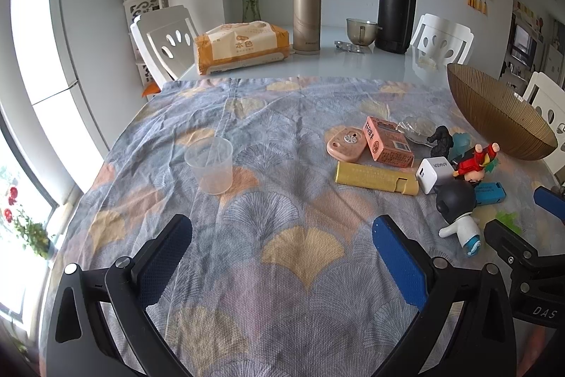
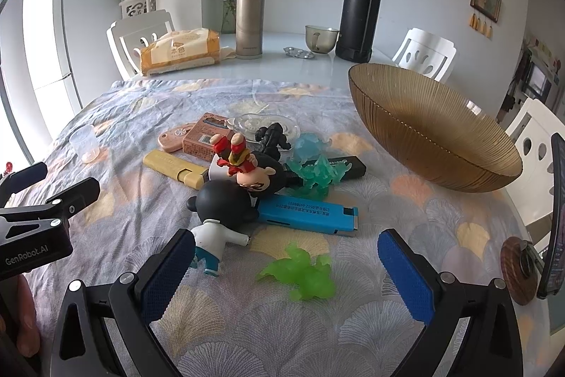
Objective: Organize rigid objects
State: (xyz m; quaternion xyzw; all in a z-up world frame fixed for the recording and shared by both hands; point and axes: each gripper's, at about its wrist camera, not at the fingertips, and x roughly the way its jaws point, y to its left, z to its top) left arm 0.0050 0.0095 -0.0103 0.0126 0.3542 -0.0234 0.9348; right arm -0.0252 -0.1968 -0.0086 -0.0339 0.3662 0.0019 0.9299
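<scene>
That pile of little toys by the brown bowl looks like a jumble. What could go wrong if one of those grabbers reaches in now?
1. The toys overlap: the red figurine lies on the black-headed figurine, so gripping one may drag or topple its neighbours.
2. The translucent green figure lies flat on the wrinkled tablecloth; the open right gripper might pinch fabric too.
3. The glass bowl sits close by, so a wide swing could knock it.

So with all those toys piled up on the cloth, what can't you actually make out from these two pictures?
- White charger: right wrist view, nearly all hidden behind the red figurine.
- Black bar: right wrist view, its left part covered by the teal figure.
- Amber bowl: left wrist view, inside not visible from this angle.
- Blue lighter print: too small to read.
</scene>
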